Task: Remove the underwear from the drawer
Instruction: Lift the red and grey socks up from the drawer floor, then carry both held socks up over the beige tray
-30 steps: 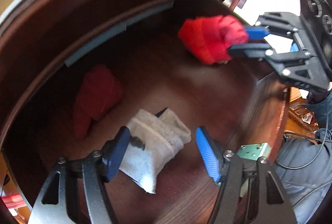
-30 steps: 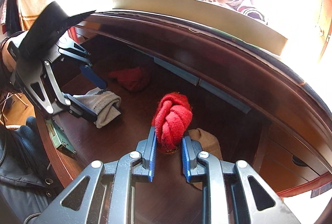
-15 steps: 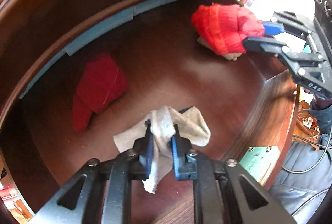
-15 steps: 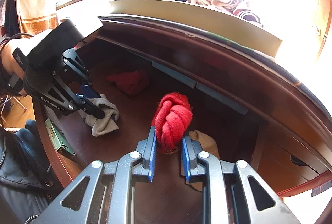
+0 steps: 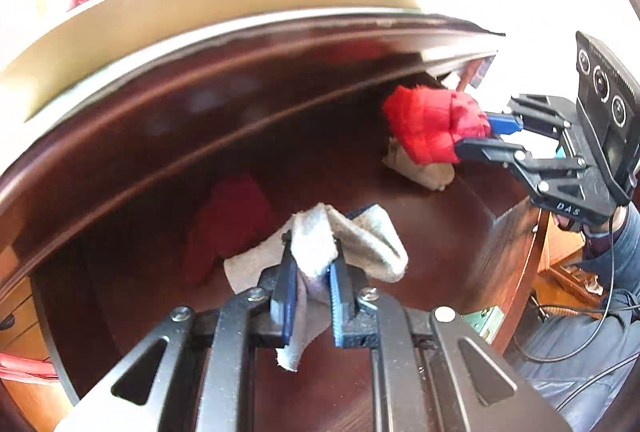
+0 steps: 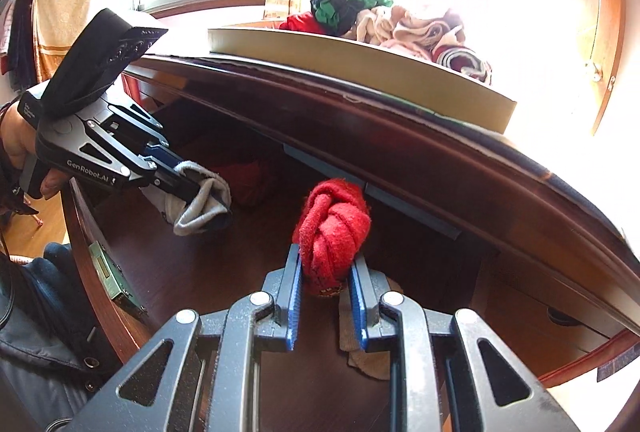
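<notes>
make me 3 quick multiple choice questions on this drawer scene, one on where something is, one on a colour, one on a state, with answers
1. Where does the dark red item lie?
A. on the drawer floor, near the back
B. in the pile on top
C. in the left gripper

2. What colour is the bundle in the right gripper?
A. green
B. red
C. grey

3. What is the state of the left gripper?
A. wide open
B. out of sight
C. shut on the grey cloth

Answers: 1 A, it rests untouched in the drawer's shadow. 2 B, bright red fabric sits between the blue pads. 3 C, grey fabric is pinched and bunches above the pads.
</notes>
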